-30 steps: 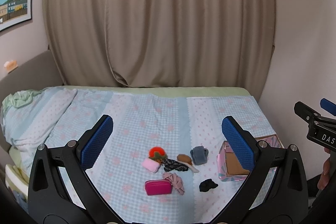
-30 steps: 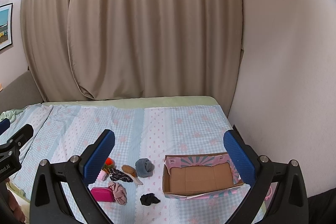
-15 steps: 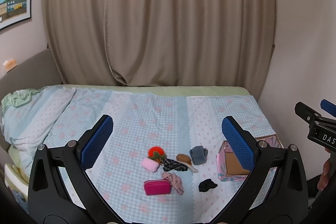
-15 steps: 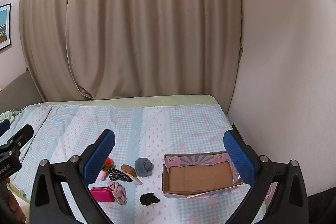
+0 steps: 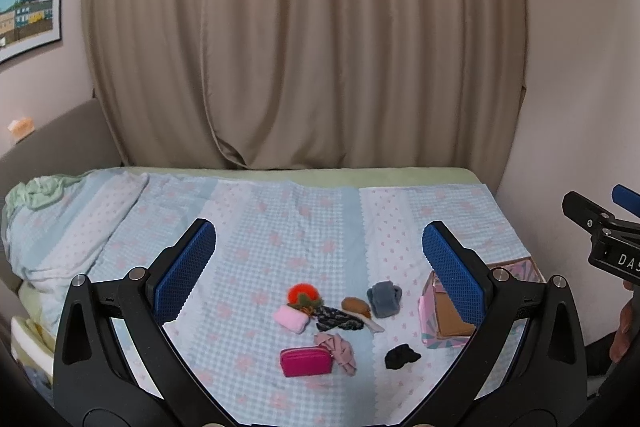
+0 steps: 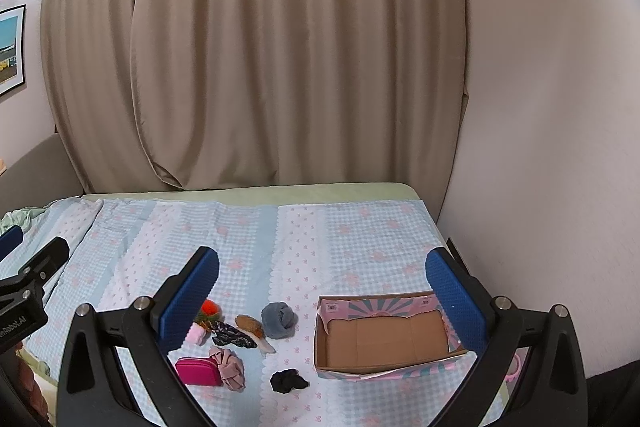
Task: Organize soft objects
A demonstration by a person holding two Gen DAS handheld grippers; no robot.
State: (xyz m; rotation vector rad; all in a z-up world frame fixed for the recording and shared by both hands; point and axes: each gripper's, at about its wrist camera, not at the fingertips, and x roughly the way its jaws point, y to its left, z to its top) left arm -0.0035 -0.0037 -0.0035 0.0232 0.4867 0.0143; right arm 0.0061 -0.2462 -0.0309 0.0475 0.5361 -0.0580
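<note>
Several small soft items lie on the bed: a magenta pouch (image 5: pixel 306 361) (image 6: pixel 199 371), a pink scrunchie (image 5: pixel 338 345) (image 6: pixel 229 367), a black scrunchie (image 5: pixel 401 356) (image 6: pixel 289 380), a rolled grey sock (image 5: pixel 384 298) (image 6: pixel 279 319), a dark patterned scrunchie (image 5: pixel 338 319), a brown fuzzy piece (image 5: pixel 356 305), a pale pink roll (image 5: pixel 291 319) and an orange pompom (image 5: pixel 301 293). An empty pink cardboard box (image 6: pixel 384 341) (image 5: pixel 444 319) stands to their right. My left gripper (image 5: pixel 319 273) and right gripper (image 6: pixel 322 291) are both open and empty, held well above the bed.
The bed has a blue and pink checked cover (image 5: pixel 280 227), bunched at the left (image 5: pixel 48 227). Beige curtains (image 5: pixel 320 47) hang behind it. A wall (image 6: pixel 540 107) closes the right side. A pink ring (image 6: pixel 514 367) lies beside the box.
Both views have shifted very slightly; the items sit a touch lower in the frames. Nothing on the bed has moved and both grippers stay open.
</note>
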